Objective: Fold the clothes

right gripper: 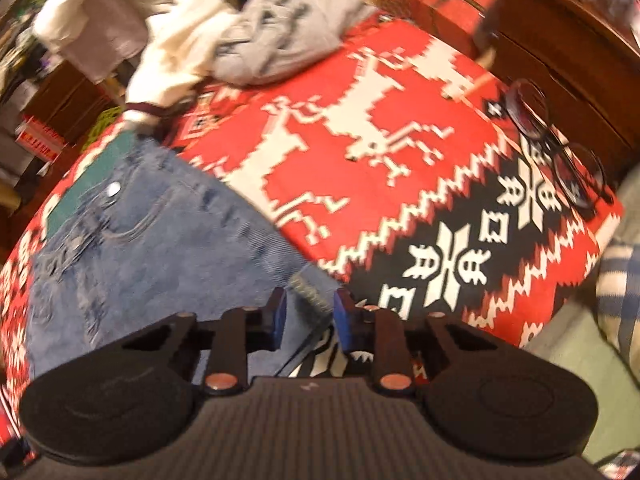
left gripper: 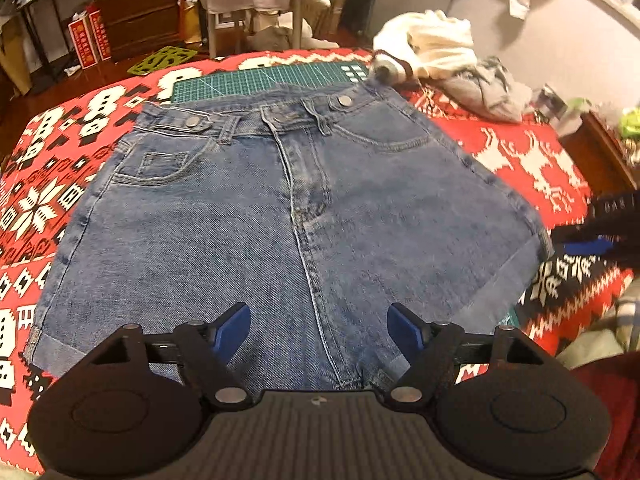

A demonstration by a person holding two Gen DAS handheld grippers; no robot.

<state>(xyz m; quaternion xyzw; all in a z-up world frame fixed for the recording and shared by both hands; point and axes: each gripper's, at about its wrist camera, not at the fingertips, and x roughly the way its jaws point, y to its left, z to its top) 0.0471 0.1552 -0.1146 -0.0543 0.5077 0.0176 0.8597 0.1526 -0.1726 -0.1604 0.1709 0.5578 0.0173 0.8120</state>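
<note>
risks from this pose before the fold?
1. The right tongs stand part open at the rolled cuff corner of the blue denim shorts; a shallow bite might slip off.
2. The round black-framed glasses lie on the red patterned blanket, exposed to a wide sweep.
3. The left tongs hold nothing.

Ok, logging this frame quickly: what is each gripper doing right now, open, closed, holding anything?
Left gripper: open wide above the denim shorts, holding nothing.
Right gripper: fingers partly open at the shorts' cuffed hem, not clamped.
</note>
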